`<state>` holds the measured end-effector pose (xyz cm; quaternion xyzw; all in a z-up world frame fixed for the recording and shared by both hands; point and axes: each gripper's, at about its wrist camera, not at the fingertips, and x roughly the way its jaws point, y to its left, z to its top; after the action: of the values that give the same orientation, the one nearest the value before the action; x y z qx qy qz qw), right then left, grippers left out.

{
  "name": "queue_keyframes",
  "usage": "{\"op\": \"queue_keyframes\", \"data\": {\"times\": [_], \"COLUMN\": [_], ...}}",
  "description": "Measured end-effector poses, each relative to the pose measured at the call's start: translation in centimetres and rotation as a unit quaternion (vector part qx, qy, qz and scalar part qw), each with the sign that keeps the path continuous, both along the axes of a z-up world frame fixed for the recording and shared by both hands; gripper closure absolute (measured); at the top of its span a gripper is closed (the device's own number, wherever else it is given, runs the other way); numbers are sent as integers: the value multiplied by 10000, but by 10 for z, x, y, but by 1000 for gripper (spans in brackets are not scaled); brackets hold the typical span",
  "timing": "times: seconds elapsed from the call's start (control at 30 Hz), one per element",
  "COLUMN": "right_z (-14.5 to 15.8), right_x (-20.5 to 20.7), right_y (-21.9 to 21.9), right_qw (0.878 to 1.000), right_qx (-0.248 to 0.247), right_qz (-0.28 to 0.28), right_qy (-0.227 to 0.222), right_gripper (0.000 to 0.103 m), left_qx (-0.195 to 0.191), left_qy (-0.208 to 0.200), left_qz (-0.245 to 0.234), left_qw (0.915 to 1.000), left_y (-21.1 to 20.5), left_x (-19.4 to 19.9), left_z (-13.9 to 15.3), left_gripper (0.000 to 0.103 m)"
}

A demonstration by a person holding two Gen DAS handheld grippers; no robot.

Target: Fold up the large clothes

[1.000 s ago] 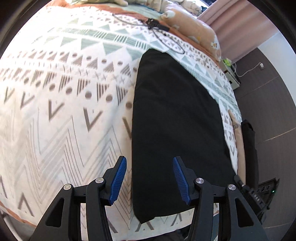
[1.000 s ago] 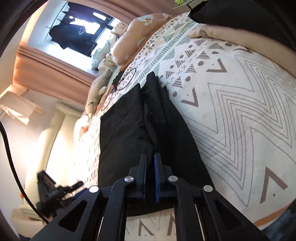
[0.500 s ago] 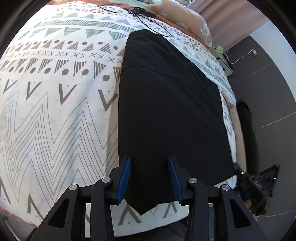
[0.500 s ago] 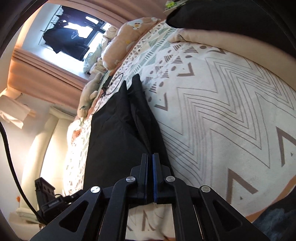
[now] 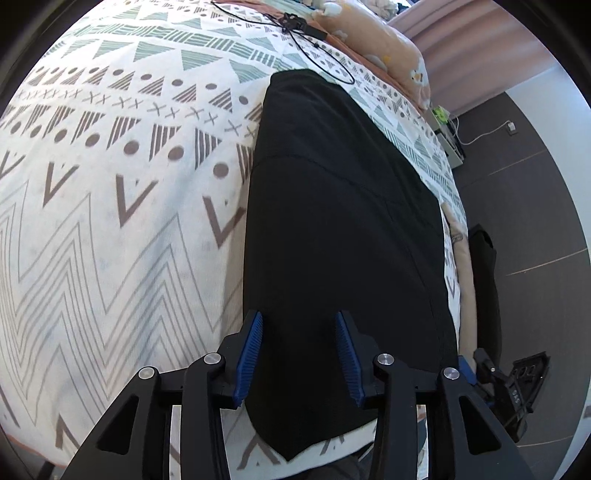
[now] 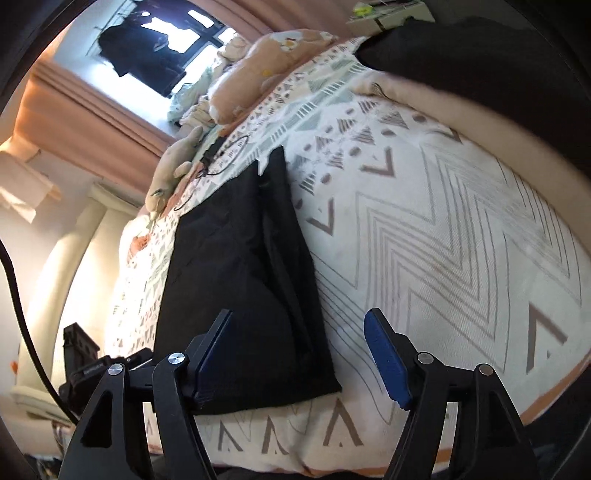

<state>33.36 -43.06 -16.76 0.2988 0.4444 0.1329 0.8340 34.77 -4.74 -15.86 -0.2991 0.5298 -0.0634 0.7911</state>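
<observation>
Plain black garment (image 5: 340, 229), no print on it, lying on a white bedspread (image 5: 110, 229) busy with grey-brown zigzags, chevrons, dots and crosses, plus bands of muted green triangles and stripes toward the far end. Both grippers are black with bright blue pads (image 6: 386, 354), and there's a peach-orange plush pillow (image 5: 373, 33) against dusty-pink curtains (image 6: 85, 118).

The black garment (image 5: 340, 229) lies flat on the patterned bed (image 5: 110, 206), folded into a long strip, its near end at the bed's edge.
</observation>
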Motion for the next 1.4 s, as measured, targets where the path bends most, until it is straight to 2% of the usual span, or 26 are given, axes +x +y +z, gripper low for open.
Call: {"op": "queue_keyframes", "data": {"times": [0.2, 0.33, 0.7, 0.8, 1.07, 1.33, 1.4], "right_z": [3, 0, -39, -49, -64, -69, -72], "right_x": [47, 81, 167, 180, 215, 233, 237], "right_y": [7, 9, 36, 42, 62, 76, 78], "right_qw": [9991, 9977, 9893, 9866, 9746, 9645, 9632], "right_qx": [-206, -127, 144, 220, 780, 1060, 1143], "right_qz": [358, 636, 1299, 1430, 1953, 2254, 2239], "right_qy": [130, 179, 650, 753, 774, 877, 950], "right_gripper": [31, 31, 31, 31, 32, 33, 43], "left_qx": [48, 46, 73, 98, 143, 380, 389], "left_qy": [48, 47, -12, -77, -189, -275, -276], "left_qz": [40, 76, 167, 198, 176, 152, 169], "left_qw": [10000, 9999, 9998, 9997, 9996, 9988, 9987], "left_y": [10, 16, 29, 32, 36, 34, 33], "left_x": [22, 40, 99, 113, 148, 169, 173], "left_z": [-1, -5, -17, -21, -31, -38, -42], "left_gripper": [60, 60, 59, 53, 53, 52, 51]}}
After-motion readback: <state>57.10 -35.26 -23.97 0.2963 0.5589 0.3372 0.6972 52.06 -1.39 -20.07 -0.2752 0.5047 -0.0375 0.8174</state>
